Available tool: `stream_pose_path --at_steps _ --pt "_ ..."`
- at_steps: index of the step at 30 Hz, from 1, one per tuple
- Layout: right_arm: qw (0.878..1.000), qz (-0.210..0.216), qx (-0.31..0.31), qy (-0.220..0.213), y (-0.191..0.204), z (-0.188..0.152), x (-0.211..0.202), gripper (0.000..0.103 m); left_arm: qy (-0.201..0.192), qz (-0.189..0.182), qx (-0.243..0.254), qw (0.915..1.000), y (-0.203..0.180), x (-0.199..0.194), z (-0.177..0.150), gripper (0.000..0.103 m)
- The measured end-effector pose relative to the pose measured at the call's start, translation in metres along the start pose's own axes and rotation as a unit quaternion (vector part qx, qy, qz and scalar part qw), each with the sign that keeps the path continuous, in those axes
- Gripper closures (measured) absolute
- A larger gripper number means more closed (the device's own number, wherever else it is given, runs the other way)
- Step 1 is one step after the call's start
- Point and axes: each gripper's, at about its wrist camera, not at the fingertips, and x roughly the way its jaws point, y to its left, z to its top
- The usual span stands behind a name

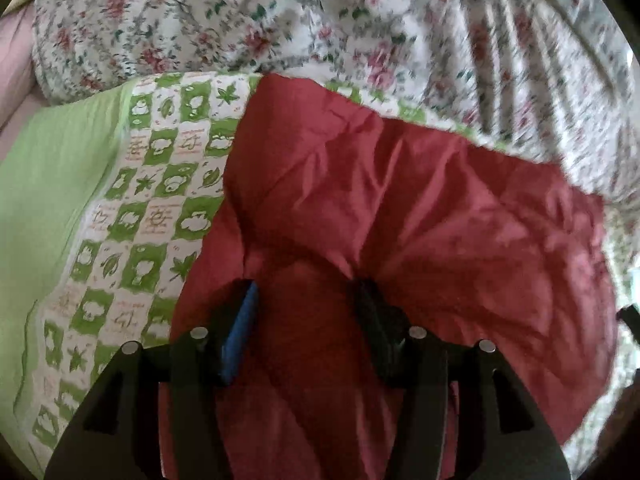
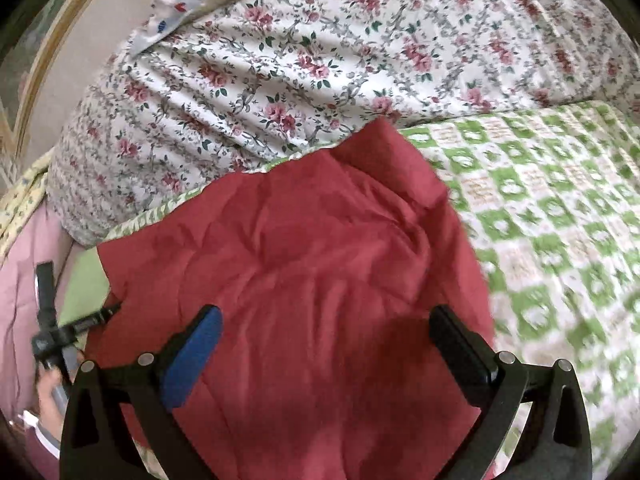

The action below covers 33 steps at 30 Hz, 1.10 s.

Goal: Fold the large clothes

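Note:
A large dark red garment (image 1: 400, 208) lies creased and spread on the bed, and it fills the middle of the right wrist view too (image 2: 304, 240). My left gripper (image 1: 305, 298) hovers over its near part with the jaws partly apart. The blue pad's face is bare and red cloth shows in the gap, with no pinch to see. My right gripper (image 2: 326, 320) stands wide open above the garment, nothing between its fingers. A hand (image 2: 48, 396) holds the left gripper at the garment's left edge in the right wrist view.
A green-and-white checked sheet (image 1: 132, 216) covers the bed under the garment. A bulky floral duvet (image 2: 320, 60) is heaped behind it. A plain green cloth (image 1: 48, 184) lies at the left, and a pink cover (image 2: 24, 300) at the bed's edge.

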Motion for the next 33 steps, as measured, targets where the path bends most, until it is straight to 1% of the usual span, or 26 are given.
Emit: stream_pose_path --at_steps 3,5,7,10,15,19,23,27,29,30,33 --pt "1.000 -0.002 0.011 -0.007 -0.015 -0.010 -0.017 0.000 -0.014 -0.032 -0.011 0.9993 0.011 -0.029 -0.012 0.049" --pt "1.000 -0.006 0.021 -0.008 -0.026 -0.013 -0.024 0.000 -0.024 -0.039 -0.014 0.9988 0.015 -0.045 -0.019 0.046" --pt "0.999 -0.010 0.032 -0.006 -0.038 -0.015 -0.028 0.000 -0.032 -0.046 -0.020 0.9982 0.022 -0.053 -0.023 0.037" --pt "0.999 -0.012 0.044 -0.001 -0.050 -0.016 -0.031 0.000 -0.040 -0.053 -0.028 0.9974 0.038 -0.065 -0.032 0.035" --pt "0.998 -0.010 0.055 0.002 -0.059 -0.021 -0.034 0.000 -0.022 -0.066 -0.055 0.9960 0.063 -0.062 -0.039 0.035" --pt "0.998 -0.004 0.062 0.007 -0.064 -0.023 -0.032 0.000 -0.014 -0.068 -0.075 0.9948 0.074 -0.061 -0.044 0.035" --pt "0.997 0.002 0.073 0.018 -0.071 -0.026 -0.026 0.000 -0.009 -0.077 -0.084 0.9934 0.081 -0.055 -0.047 0.035" --pt "0.996 0.005 0.086 0.025 -0.079 -0.028 -0.022 0.000 0.002 -0.097 -0.094 0.9908 0.084 -0.046 -0.047 0.035" --pt "0.995 0.012 0.094 0.028 -0.083 -0.028 -0.020 0.000 0.012 -0.111 -0.107 0.9880 0.088 -0.038 -0.047 0.027" --pt "0.995 0.014 0.096 0.029 -0.084 -0.028 -0.019 0.000 0.014 -0.115 -0.113 0.9868 0.089 -0.036 -0.047 0.021" --pt "0.994 0.028 0.105 0.032 -0.087 -0.028 -0.014 0.000 0.022 -0.145 -0.138 0.9795 0.094 -0.028 -0.047 0.021"
